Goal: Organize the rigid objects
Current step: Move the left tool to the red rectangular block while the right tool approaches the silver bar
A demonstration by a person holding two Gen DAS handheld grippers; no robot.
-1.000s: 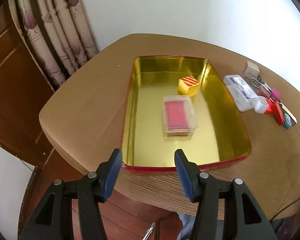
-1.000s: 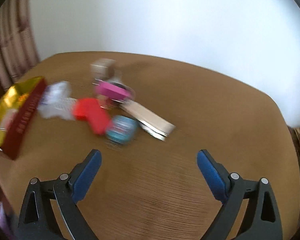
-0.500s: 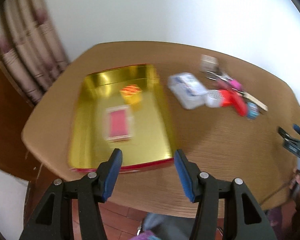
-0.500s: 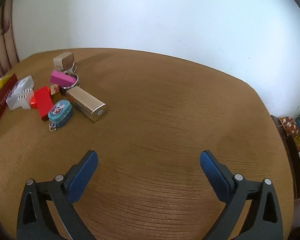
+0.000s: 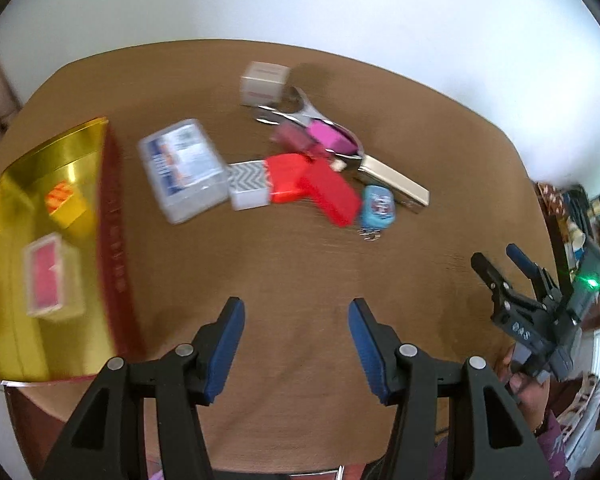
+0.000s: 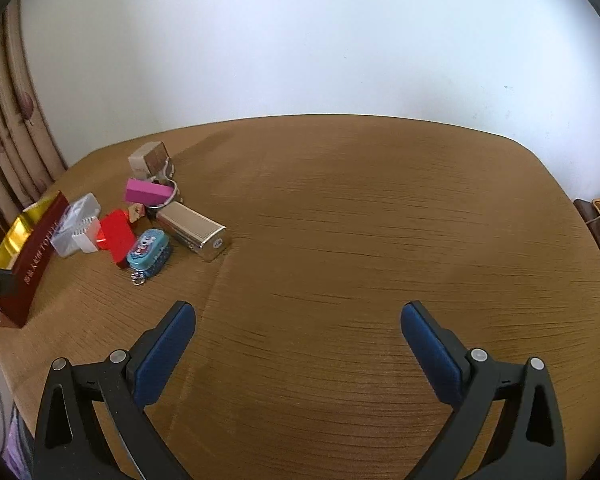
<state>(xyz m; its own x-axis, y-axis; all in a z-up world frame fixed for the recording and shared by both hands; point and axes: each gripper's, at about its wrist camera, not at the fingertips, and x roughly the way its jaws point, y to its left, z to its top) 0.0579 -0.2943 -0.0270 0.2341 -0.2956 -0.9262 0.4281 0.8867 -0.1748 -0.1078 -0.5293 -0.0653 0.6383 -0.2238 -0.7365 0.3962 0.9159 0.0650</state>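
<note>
Left wrist view: motion blur made all print unreadable. The left gripper [image 5: 296, 322] hung over bare table [image 5: 284, 264] with its jaws apart and empty. A second earlier it faced the tray [image 5: 4, 344] head-on; the tray now lay at the left edge, partly cut off, holding a yellow cube [image 5: 65, 205] and a red card case [image 5: 50, 280]. The clear box [image 5: 182, 168], red piece [image 5: 314, 186], pink block [image 5: 332, 138] and blue tin [image 5: 378, 206] lay clustered mid-table. The right gripper [image 5: 502, 258] showed at far right, fingers spread.

Right wrist view: the tray's [image 6: 32, 256] red wall carried white lettering, too small to read. The right gripper [image 6: 298, 322] was wide open over bare table [image 6: 360, 220], nothing between its pads. The cluster, with blue tin [image 6: 149, 254] and silver bar [image 6: 194, 230], sat at left, sharper than a second earlier.
</note>
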